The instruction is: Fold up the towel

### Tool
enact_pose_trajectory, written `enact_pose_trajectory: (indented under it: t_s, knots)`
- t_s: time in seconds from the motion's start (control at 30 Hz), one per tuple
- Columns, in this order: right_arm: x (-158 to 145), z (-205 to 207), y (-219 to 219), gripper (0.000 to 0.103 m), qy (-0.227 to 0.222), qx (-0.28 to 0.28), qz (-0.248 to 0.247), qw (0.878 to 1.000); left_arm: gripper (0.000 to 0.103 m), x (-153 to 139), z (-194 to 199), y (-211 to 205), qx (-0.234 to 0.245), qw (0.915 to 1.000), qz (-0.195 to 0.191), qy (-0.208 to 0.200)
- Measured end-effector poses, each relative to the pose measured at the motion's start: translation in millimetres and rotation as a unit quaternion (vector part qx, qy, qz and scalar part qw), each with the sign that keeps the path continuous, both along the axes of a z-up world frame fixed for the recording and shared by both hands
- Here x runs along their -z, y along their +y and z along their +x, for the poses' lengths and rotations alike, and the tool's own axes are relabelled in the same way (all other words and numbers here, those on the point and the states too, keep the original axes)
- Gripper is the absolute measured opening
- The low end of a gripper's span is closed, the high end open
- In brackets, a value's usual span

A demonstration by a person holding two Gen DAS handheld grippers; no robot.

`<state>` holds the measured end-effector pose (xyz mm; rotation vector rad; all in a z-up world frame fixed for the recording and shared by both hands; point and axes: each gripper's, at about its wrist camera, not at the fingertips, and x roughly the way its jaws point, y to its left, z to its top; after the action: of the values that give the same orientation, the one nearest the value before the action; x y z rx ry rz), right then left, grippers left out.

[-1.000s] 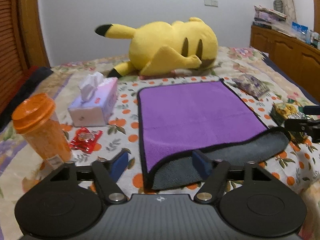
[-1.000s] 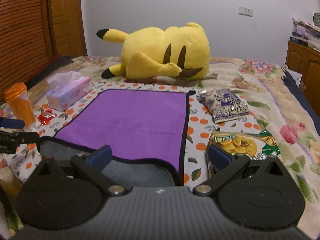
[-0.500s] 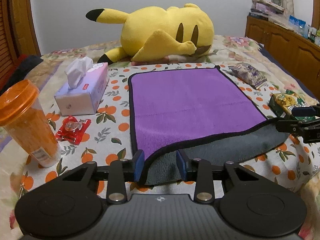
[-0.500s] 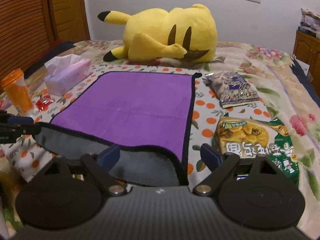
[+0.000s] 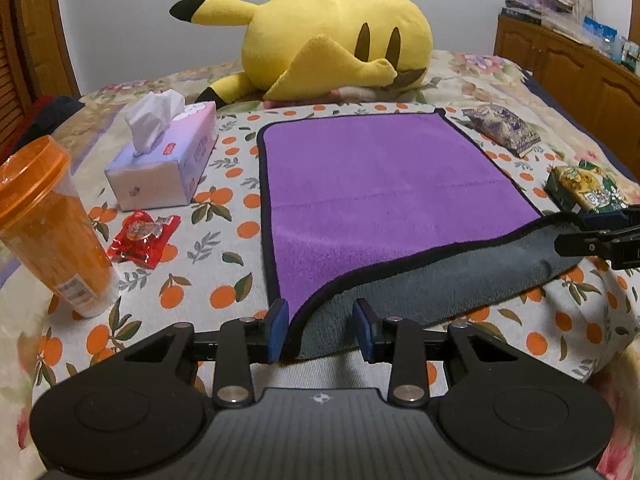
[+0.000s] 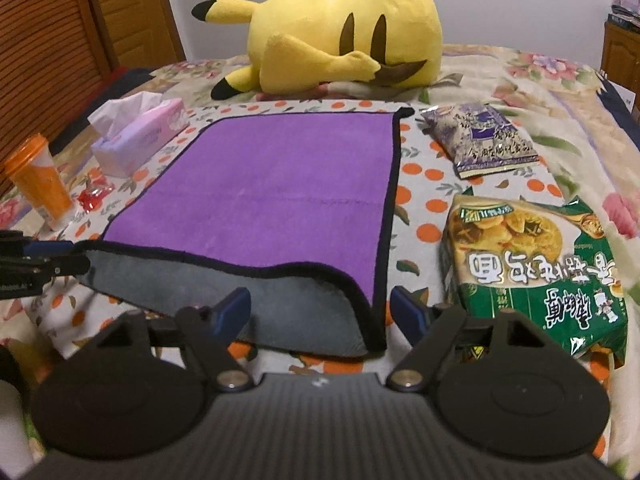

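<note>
A purple towel (image 5: 380, 188) with black trim and a grey underside lies flat on the bed, also in the right wrist view (image 6: 280, 184). Its near edge is curled up, showing the grey side (image 5: 420, 292). My left gripper (image 5: 320, 330) is open with its fingers either side of the near left corner. My right gripper (image 6: 320, 312) is open, wider, with the near right corner between its fingers. Neither pinches the cloth. Each gripper shows at the edge of the other's view.
A yellow plush (image 5: 332, 40) lies behind the towel. A tissue box (image 5: 168, 156), an orange cup (image 5: 52, 224) and a red wrapper (image 5: 144, 238) are on the left. A purple snack bag (image 6: 480, 140) and a green snack bag (image 6: 532, 264) are on the right.
Both grippers have moved forward and down to the towel's near corners. The left fingers narrowed from their wide opening a second ago. The towel's near edge stays curled.
</note>
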<state>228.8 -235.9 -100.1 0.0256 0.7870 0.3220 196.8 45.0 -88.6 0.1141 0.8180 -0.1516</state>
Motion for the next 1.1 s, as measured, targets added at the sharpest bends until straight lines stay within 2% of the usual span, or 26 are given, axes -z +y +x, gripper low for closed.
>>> enact_pose_trajectory:
  t_s: [0.07,0.13,0.2,0.3,0.37,0.53,0.57,0.6,0.87,1.1]
  knots:
    - [0,1,-1,0.069,0.004,-0.002,0.001,1.000,0.037,2,1,-1,0.002,1.0000,0.002,0.007]
    - [0,1,-1,0.066,0.007,-0.005,0.002,1.000,0.031,4,0,-2,0.007,0.9999,0.003,0.011]
    - [1,1,-1,0.058,0.012,-0.011,0.003,1.000,0.028,4,0,-3,0.012,0.9998,0.002,0.014]
    - [2,1,0,0.042,0.015,-0.016,-0.004,1.000,0.018,5,-1,-5,0.018,0.9997,0.001,0.016]
    - [4,1,0,0.027,0.016,-0.016,-0.013,1.000,0.017,6,-1,-5,0.020,0.9997,0.002,0.017]
    - [5,2,-4,0.018,0.013,-0.015,-0.019,1.000,0.014,6,-2,-6,0.024,0.9996,0.000,0.015]
    - [5,2,-4,0.009,0.012,-0.015,-0.020,1.000,0.013,6,-2,-6,0.025,0.9996,-0.001,0.014]
    - [5,3,-5,0.006,0.011,-0.015,-0.022,1.000,0.013,6,-2,-6,0.028,0.9995,-0.005,0.013]
    - [1,3,-7,0.005,-0.004,-0.014,-0.018,1.000,0.012,0,-4,-6,0.028,0.9996,-0.009,0.001]
    - [-7,2,-10,0.005,-0.030,-0.009,-0.009,0.999,0.010,-14,-10,-6,0.024,0.9990,-0.019,-0.031]
